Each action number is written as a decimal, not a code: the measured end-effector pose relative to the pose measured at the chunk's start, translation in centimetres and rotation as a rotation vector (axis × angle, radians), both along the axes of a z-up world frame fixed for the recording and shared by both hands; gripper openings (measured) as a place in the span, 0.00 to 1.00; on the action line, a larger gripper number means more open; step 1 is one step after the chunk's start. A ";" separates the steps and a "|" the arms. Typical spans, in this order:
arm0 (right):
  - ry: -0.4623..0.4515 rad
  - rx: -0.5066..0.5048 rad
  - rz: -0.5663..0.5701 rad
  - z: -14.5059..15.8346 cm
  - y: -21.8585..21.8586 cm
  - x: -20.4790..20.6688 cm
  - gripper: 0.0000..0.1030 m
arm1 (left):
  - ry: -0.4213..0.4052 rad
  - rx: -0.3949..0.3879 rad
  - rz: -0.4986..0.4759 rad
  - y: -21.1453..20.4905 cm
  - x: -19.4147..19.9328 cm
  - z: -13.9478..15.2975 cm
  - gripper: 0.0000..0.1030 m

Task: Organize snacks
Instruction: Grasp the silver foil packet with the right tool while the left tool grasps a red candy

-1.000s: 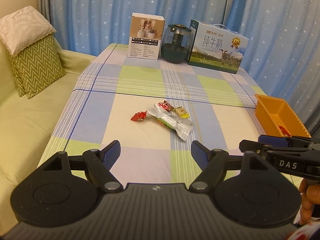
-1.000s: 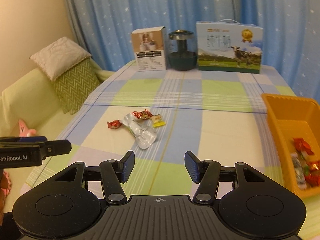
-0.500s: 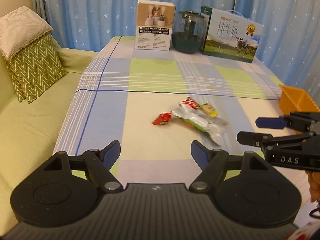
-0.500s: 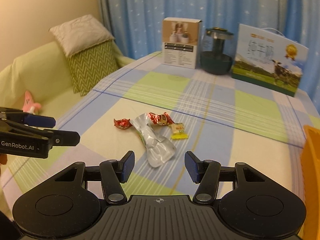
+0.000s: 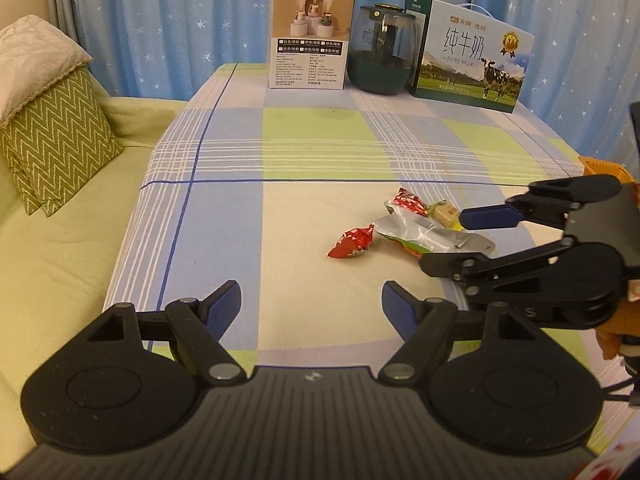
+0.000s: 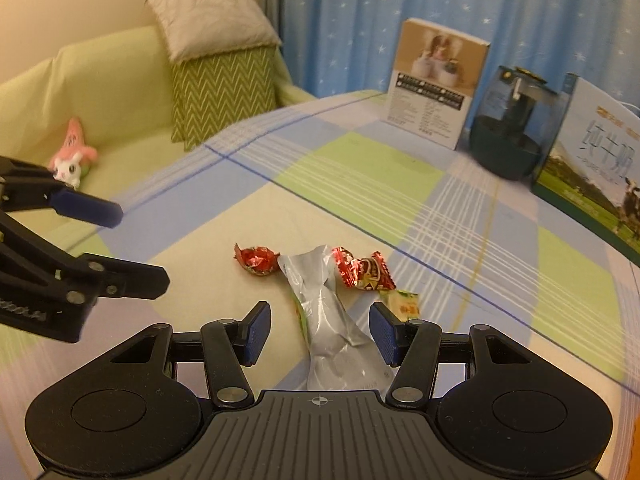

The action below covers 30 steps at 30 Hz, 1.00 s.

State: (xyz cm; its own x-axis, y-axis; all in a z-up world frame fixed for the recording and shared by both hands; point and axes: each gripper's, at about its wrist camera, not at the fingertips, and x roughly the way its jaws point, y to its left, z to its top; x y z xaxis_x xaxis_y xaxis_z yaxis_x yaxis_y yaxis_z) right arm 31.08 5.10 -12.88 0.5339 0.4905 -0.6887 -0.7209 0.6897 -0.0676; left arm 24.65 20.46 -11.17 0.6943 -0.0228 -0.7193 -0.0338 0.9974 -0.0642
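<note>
Loose snacks lie on the checked tablecloth: a silver pouch (image 6: 332,320) (image 5: 432,236), a red candy (image 6: 258,260) (image 5: 352,242) to its left, a red wrapped snack (image 6: 366,270) (image 5: 410,202) and a small yellow candy (image 6: 404,304) (image 5: 444,212). My right gripper (image 6: 320,330) is open, its fingers on either side of the silver pouch; it also shows in the left wrist view (image 5: 460,240). My left gripper (image 5: 312,308) is open and empty, short of the red candy, and shows at the left of the right wrist view (image 6: 132,248).
A white product box (image 5: 310,38), a dark glass jar (image 5: 382,58) and a milk carton box (image 5: 470,56) stand at the table's far edge. An orange bin corner (image 5: 600,164) shows at right. A green sofa with cushions (image 5: 48,132) and a pink plush (image 6: 74,154) lies left.
Both grippers moved forward toward the snacks. My right gripper swung left and now straddles the silver pouch. The orange bin slid almost out of view.
</note>
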 end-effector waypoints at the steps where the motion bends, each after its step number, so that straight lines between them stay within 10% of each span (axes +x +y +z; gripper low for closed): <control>1: 0.000 -0.008 0.006 -0.2 0.2 0.2 0.54 | -0.006 0.000 0.003 0.1 0.0 -0.1 0.73; 6: -0.008 -0.048 0.016 -1.2 0.8 0.8 0.53 | -0.007 -0.013 -0.004 0.5 0.3 -1.0 0.73; 9: -0.010 -0.050 0.010 -1.3 0.8 0.8 0.32 | -0.012 -0.017 -0.006 0.5 0.5 -1.3 0.72; 19: 0.018 0.071 -0.102 0.4 -2.6 -2.7 0.29 | -0.041 0.032 -0.089 -0.8 2.6 -1.6 0.65; 30: 0.069 0.128 -0.289 0.2 -8.6 -5.2 0.29 | -0.029 0.193 -0.264 -4.5 6.4 -3.3 0.32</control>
